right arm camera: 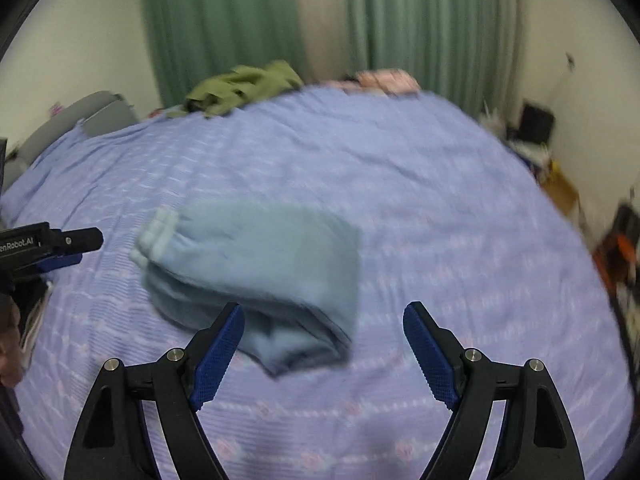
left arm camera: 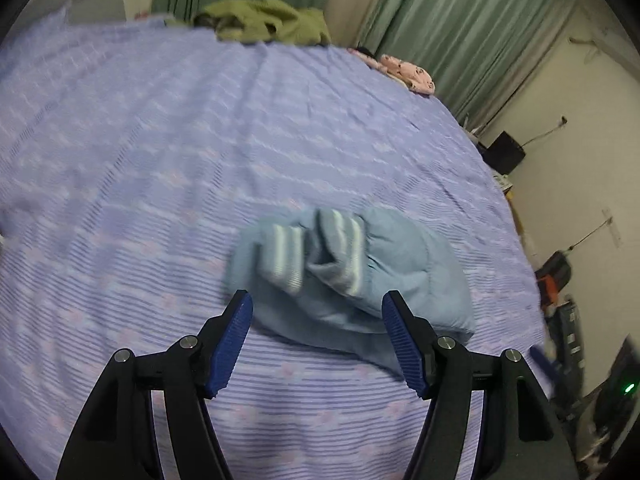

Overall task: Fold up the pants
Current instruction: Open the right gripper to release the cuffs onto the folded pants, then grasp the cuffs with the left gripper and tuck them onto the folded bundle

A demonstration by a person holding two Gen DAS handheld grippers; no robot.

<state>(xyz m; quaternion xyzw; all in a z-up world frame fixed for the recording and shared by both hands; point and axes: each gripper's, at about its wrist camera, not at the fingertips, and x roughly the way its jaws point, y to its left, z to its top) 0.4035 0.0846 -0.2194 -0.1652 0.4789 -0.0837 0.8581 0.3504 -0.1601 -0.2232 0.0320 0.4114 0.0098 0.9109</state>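
Your left claw is spread wide and holds nothing; it hovers over the bed. The pants, a folded pale-blue bundle, lie on the bed just beyond its tips, a little right of centre, with the striped cuffs on top facing you. Whether the tips touch the cloth you cannot tell.

From your right wrist, the left claw shows at the far left edge, apart from the pants. The cuffs point toward it. Your right claw is also spread and empty. The bundle lies ahead and to its left, with the left finger overlapping the bundle's near edge in view and the right finger over bare sheet.

Open sheet surrounds the pants on all sides, widest to the left and beyond. At the far edge sit a green garment and a pink cloth. The bed's right edge drops to floor clutter near the wall.
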